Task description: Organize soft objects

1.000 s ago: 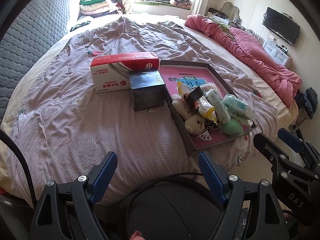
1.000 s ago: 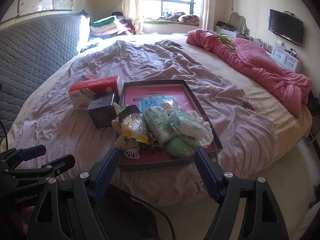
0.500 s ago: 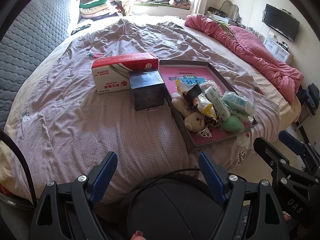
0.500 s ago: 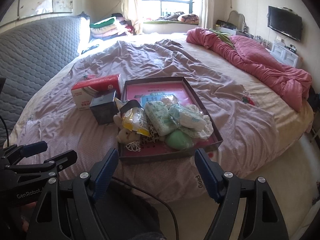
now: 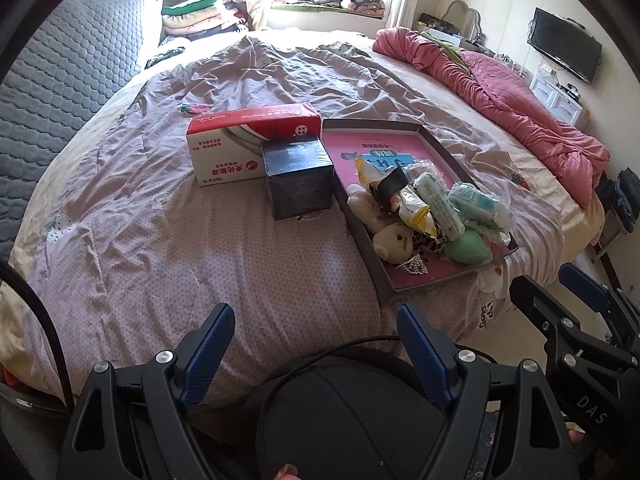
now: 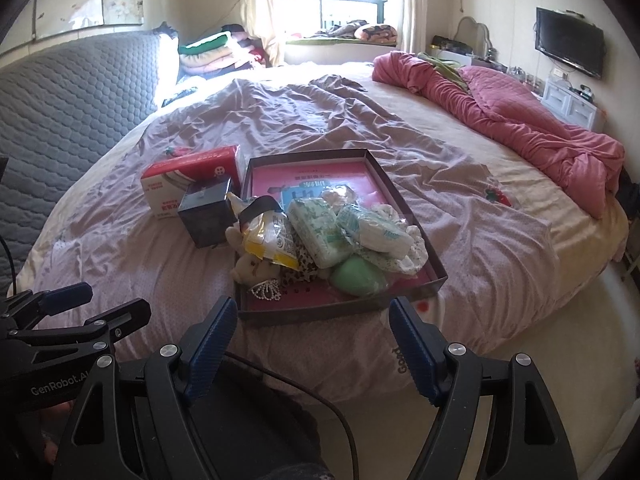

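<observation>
A dark shallow tray point(image 5: 436, 282) point(image 6: 340, 312) with a pink bottom lies on the bed's near edge. Heaped in it are a cream plush bear point(image 5: 394, 240) point(image 6: 250, 268), a yellow packet point(image 5: 416, 214) point(image 6: 272, 240), soft tissue packs point(image 5: 438, 204) point(image 6: 320, 232), a green round cushion point(image 5: 468, 248) point(image 6: 360, 278) and leopard-print cloth. My left gripper point(image 5: 314, 320) hangs open over the bed's edge, left of the tray. In front of the tray's near wall my right gripper point(image 6: 312, 312) is open too. Neither holds anything.
A red-and-white carton point(image 5: 240, 140) point(image 6: 188, 176) and a dark cube box point(image 5: 298, 184) point(image 6: 204, 212) stand left of the tray. A bunched pink quilt point(image 6: 520, 120) lies along the bed's right side. A grey padded headboard point(image 5: 60, 80) is at the left. A black cap point(image 5: 340, 408) sits below the grippers.
Both views have drifted very slightly. Nothing on the bed has moved, and both grippers keep the same wide opening.
</observation>
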Action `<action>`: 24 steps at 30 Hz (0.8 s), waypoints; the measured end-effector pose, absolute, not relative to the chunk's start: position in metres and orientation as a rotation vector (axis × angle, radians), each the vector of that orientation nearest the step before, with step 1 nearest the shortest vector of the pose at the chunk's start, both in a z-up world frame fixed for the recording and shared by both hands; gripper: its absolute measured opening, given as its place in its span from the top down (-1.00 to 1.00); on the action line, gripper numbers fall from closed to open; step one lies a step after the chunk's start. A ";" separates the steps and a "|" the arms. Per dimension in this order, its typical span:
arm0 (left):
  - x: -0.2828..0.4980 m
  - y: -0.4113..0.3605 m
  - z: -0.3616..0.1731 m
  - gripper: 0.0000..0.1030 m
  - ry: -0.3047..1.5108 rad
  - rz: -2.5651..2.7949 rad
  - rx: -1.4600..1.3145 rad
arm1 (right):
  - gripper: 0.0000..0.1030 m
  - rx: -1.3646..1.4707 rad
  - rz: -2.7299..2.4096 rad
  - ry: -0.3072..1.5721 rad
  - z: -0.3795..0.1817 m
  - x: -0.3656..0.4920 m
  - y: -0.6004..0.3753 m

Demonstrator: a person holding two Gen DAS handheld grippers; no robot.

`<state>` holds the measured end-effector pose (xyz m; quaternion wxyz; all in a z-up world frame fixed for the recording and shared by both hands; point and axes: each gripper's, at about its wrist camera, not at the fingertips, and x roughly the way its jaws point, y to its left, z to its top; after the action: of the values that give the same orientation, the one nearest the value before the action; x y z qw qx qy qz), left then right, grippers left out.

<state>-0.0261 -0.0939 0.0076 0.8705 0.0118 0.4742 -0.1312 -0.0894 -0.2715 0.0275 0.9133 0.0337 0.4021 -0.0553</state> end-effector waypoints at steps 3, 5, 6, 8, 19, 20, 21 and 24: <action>-0.025 -0.093 0.007 -0.60 0.996 -0.270 0.026 | -0.54 0.064 -0.114 0.827 0.027 -0.089 -0.271; -0.024 -0.093 0.006 -0.60 1.001 -0.270 0.027 | -0.54 0.062 -0.111 0.828 0.027 -0.088 -0.270; -0.024 -0.093 0.005 -0.60 1.004 -0.269 0.026 | -0.54 0.061 -0.109 0.830 0.026 -0.087 -0.270; -0.024 -0.093 0.004 -0.60 1.007 -0.268 0.030 | -0.54 0.061 -0.106 0.833 0.025 -0.087 -0.269; -0.023 -0.096 -0.002 -0.60 1.023 -0.268 0.051 | -0.54 0.055 -0.100 0.839 0.023 -0.087 -0.269; -0.023 -0.096 -0.002 -0.60 1.024 -0.265 0.053 | -0.54 0.055 -0.100 0.839 0.023 -0.086 -0.269; -0.023 -0.097 -0.003 -0.60 1.023 -0.263 0.056 | -0.54 0.054 -0.100 0.837 0.023 -0.087 -0.269; -0.023 -0.098 -0.004 -0.60 1.021 -0.257 0.069 | -0.54 0.058 -0.098 0.836 0.022 -0.086 -0.269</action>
<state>-0.0227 -0.0977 -0.0042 0.8640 0.0332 0.4872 -0.1227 -0.0862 -0.2693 0.0224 0.9123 0.0283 0.4058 -0.0474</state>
